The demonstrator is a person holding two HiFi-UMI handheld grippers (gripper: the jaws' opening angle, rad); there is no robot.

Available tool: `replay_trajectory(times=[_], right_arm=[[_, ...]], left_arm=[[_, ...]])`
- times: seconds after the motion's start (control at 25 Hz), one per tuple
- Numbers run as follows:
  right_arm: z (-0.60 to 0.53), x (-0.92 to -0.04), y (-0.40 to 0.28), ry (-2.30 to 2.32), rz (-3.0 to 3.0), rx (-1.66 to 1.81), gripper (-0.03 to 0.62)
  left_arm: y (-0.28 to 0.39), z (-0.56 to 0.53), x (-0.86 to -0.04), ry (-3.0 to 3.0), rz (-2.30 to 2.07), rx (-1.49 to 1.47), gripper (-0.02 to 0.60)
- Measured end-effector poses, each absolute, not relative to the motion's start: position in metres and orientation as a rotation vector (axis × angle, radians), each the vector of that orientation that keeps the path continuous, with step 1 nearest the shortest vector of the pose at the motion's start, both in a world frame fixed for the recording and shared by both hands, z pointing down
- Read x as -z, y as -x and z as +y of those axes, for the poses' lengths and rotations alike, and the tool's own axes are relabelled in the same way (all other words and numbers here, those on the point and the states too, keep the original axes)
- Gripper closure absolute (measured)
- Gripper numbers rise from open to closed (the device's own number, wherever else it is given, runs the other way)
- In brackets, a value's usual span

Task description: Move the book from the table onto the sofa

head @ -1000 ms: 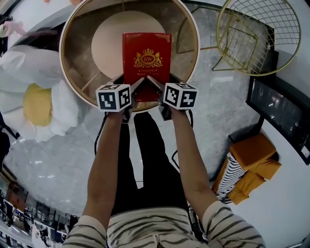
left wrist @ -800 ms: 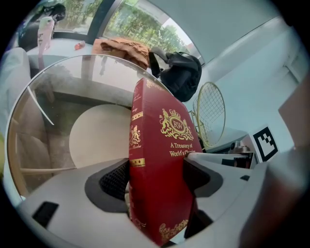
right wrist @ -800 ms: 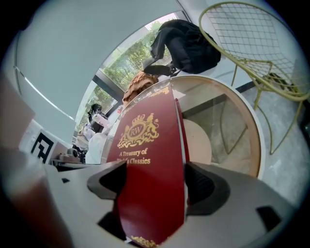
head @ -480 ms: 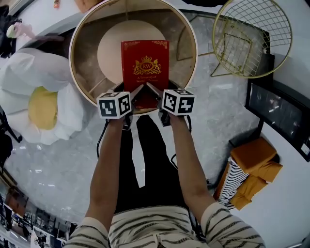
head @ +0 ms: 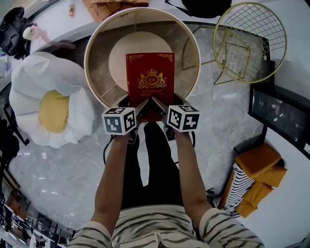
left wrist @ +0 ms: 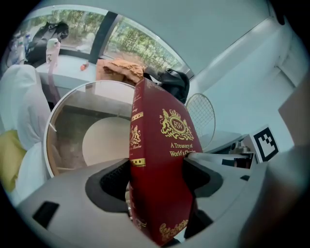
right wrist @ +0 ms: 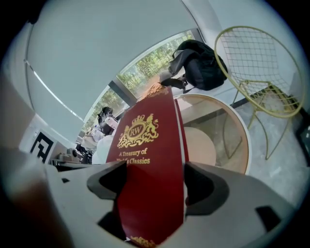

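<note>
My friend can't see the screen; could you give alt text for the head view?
Seen from above, a person holds a red book over a round glass table, its near edge pinched by the left tongs and right tongs. A gold wire chair stands to the right, a flower cushion to the left.

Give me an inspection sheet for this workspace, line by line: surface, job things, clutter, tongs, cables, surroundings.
Surface: round glass table with a gold rim, standing on a marble floor.
Job's things: red book, gripped by its near edge over the table.
Clutter: nothing seen.
Grippers: left tongs and right tongs are both shut on the book.
Cables: thin black cable trailing below the left tongs.
Surroundings: gold wire chair, flower-shaped cushion, black bag, orange cloth.
</note>
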State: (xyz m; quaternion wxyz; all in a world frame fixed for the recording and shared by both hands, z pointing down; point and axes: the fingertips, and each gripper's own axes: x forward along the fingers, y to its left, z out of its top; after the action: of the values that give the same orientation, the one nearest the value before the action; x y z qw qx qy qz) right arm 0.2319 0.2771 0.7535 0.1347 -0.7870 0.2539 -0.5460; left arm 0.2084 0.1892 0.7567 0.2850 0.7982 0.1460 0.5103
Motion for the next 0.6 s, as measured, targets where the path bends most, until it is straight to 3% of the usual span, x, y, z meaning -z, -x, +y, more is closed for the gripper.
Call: replay_trajectory(times=[0.6], right_arm=[[0.286,-0.605,-0.227,2.401,0.82,1.404,0.214]], left_arm=[[-0.203,0.199,-0.609,-2.271,0.412,-1.22,0.235]])
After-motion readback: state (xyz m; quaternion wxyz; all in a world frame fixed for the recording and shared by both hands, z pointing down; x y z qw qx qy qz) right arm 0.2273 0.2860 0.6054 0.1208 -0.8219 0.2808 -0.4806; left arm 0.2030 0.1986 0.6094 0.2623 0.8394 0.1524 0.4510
